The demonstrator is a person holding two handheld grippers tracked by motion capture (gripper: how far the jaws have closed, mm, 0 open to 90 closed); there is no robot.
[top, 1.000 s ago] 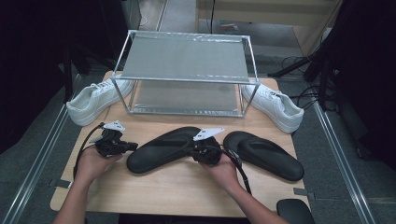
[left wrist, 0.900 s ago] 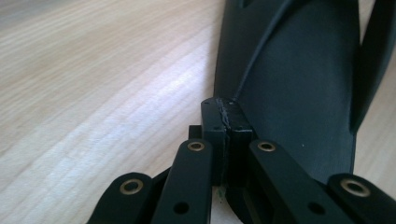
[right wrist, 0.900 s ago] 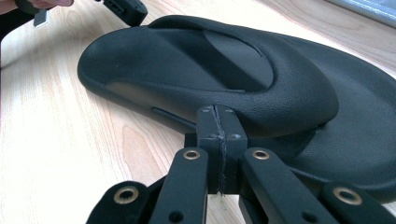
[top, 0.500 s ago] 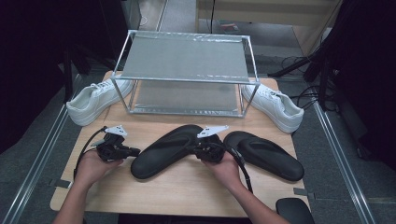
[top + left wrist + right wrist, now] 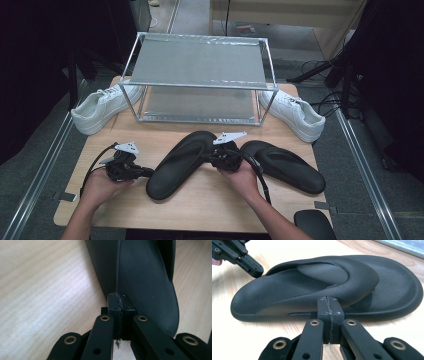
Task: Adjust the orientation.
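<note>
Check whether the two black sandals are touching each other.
Cannot tell. In the high view, the right gripper and hand cover the spot where left sandal and right sandal come closest.

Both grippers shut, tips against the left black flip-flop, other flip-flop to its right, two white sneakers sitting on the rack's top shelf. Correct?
Not quite: the white sneakers stand on the wooden table at either side of the metal two-shelf rack, not on its top shelf, per the high view. The rest holds: left gripper, right gripper, left black flip-flop, other flip-flop.
</note>
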